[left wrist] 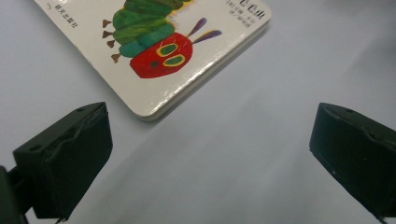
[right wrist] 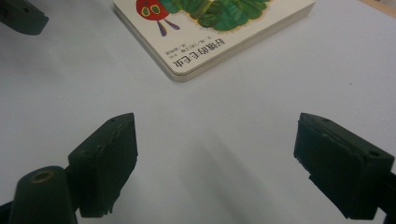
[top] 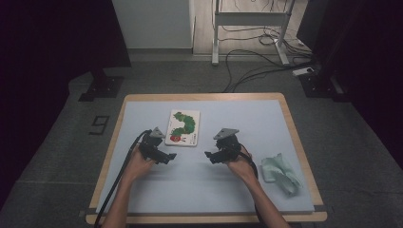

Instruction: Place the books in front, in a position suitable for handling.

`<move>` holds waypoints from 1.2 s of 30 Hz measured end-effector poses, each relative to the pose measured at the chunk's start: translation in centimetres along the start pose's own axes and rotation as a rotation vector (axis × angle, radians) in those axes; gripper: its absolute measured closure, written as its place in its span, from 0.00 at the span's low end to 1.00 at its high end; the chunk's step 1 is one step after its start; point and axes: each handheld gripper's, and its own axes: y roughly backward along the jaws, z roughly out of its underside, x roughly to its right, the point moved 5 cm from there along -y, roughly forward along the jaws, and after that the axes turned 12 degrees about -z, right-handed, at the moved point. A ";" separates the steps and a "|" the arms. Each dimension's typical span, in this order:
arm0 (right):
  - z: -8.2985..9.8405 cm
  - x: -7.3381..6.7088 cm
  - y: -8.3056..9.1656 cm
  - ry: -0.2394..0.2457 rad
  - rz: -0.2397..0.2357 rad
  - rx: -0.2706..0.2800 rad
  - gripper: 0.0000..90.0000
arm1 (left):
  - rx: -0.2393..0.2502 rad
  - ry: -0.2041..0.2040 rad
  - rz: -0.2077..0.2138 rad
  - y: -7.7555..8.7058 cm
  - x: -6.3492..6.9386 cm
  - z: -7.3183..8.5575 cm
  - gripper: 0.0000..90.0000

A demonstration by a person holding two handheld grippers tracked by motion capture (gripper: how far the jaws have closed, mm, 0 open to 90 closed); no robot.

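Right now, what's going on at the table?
A person holds a gripper in each hand over the blue mat. The left gripper and the right gripper face each other just in front of a caterpillar picture book that lies flat and closed. Both have their jaws open with nothing between them, and neither touches the book. A crumpled pale green cloth lies off to the right, untouched.
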 end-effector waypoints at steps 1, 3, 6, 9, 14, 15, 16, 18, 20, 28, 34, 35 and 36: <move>-0.1 0.0 -0.3 0.001 -0.003 -0.002 0.14 | 0.002 -0.002 0.003 -0.1 0.0 -0.1 0.00; -0.2 -0.1 -1.2 0.005 -0.017 -0.004 0.14 | 0.006 -0.001 0.005 -0.3 -0.1 -0.3 0.00; -0.4 -0.2 -2.1 0.010 -0.036 -0.008 0.12 | 0.006 -0.011 0.004 -0.6 -0.2 -0.5 0.00; -0.5 -0.1 -2.7 0.015 -0.046 -0.011 0.09 | 0.008 0.000 0.012 -1.0 -0.2 -0.4 0.00; -0.7 0.1 -3.9 0.009 -0.084 -0.010 0.01 | 0.002 -0.008 0.017 -1.5 -0.2 -0.1 0.00; -0.8 0.2 -4.1 0.010 -0.092 -0.007 0.01 | 0.004 -0.008 0.015 -1.5 -0.3 -0.1 0.00; -0.8 0.2 -4.1 0.010 -0.092 -0.007 0.01 | 0.004 -0.011 0.014 -1.5 -0.3 -0.1 0.00; -1.0 0.1 -4.4 0.013 -0.107 -0.003 0.00 | 0.002 -0.009 0.014 -1.5 -0.4 0.0 0.00; -1.2 -0.1 -4.7 0.020 -0.124 -0.004 0.00 | 0.001 -0.010 0.012 -1.6 -0.5 0.0 0.00; -1.8 -0.3 -6.3 0.048 -0.175 -0.033 0.04 | 0.026 -0.020 -0.002 -2.1 -0.7 0.0 0.00; -2.2 -0.5 -7.4 0.063 -0.178 -0.051 0.08 | 0.009 -0.050 0.012 -2.6 -0.7 0.3 0.02; -2.3 -0.4 -7.7 0.065 -0.177 -0.051 0.09 | 0.006 -0.055 0.021 -2.8 -0.6 0.4 0.02; -2.3 -0.4 -7.7 0.065 -0.177 -0.051 0.09 | -0.001 -0.063 0.034 -2.9 -0.5 0.5 0.02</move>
